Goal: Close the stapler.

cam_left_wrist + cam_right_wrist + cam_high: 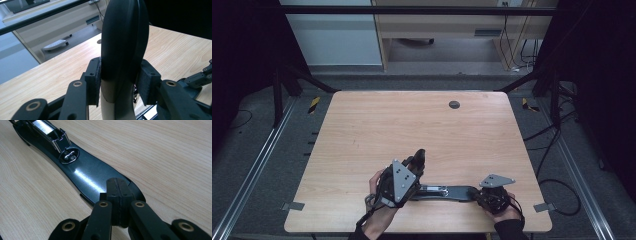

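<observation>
Two grippers work close to the person's edge of the wooden table (362, 125). The left gripper (415, 162) pinches a black rounded part (123, 37) between its pads (96, 82); that part stands up out of the jaws, dark above and pale lower down, lifted off the wood. The right gripper (117, 197) has its jaws pressed flat together, their tips resting on the near end of a long black base (87, 173) that lies flat on the table.

From the right gripper, the base runs straight ahead, its long axis in line with the jaws, toward the left hand (384, 187). From the left gripper, the base lies just below and to the side, so the left hand is the nearer one to its far end, where a shiny metal channel (50, 133) and a small riveted oval plate (69, 155) sit. I judge the held part belongs over that channel, so the coming move turns on lining it up along the base.

Seen from above, both hands bracket the base; the metal fittings are clear in the right gripper view, and the squeeze on the held part in the left gripper view.
</observation>
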`<state>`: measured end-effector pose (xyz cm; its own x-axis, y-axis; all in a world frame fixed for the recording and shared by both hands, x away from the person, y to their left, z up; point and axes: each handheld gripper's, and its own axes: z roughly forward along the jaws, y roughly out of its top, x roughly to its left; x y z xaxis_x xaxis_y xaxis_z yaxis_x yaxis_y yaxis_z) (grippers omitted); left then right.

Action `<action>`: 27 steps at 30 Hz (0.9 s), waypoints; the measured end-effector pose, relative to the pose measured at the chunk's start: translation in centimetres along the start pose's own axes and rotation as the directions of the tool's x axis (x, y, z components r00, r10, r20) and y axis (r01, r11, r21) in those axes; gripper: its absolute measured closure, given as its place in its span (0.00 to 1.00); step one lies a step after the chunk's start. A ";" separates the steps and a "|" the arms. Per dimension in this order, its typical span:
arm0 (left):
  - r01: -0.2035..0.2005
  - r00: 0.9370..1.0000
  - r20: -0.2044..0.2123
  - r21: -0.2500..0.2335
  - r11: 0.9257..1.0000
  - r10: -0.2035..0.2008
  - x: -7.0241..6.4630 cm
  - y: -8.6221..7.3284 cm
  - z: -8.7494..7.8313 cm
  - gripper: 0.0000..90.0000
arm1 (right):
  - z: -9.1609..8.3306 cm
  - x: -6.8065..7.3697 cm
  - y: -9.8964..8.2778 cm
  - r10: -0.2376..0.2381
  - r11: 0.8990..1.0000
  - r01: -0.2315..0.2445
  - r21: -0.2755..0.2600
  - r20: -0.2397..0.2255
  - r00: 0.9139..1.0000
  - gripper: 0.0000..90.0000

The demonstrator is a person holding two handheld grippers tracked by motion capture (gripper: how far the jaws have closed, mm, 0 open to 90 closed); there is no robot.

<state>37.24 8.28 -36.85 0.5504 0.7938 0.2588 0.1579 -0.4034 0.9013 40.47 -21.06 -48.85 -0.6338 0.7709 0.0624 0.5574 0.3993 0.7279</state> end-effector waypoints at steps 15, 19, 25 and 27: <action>-0.034 0.999 -0.019 -0.001 0.999 0.034 -1.3 0.3 0.7 0.64 | 0.0 0.0 0.0 0.001 1.000 -0.001 0.000 0.000 1.000 1.00; -0.064 0.998 -0.026 0.000 0.998 0.064 -2.1 0.3 1.1 0.64 | 0.0 0.0 0.0 0.002 1.000 -0.002 0.002 0.000 1.000 1.00; -0.098 0.995 -0.034 0.005 0.995 0.098 -3.1 0.4 1.6 0.63 | 0.0 0.0 0.0 0.001 1.000 -0.001 0.000 -0.001 1.000 1.00; -0.102 0.994 -0.035 0.006 0.995 0.103 -3.2 0.4 1.7 0.63 | -0.1 0.0 0.0 0.002 1.000 -0.002 0.005 -0.003 1.000 1.00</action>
<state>36.93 4.78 -37.86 0.5347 0.7636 0.3620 0.1054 -0.4853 0.8680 40.45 -21.10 -48.82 -0.6342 0.7704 0.0659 0.5615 0.4003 0.7242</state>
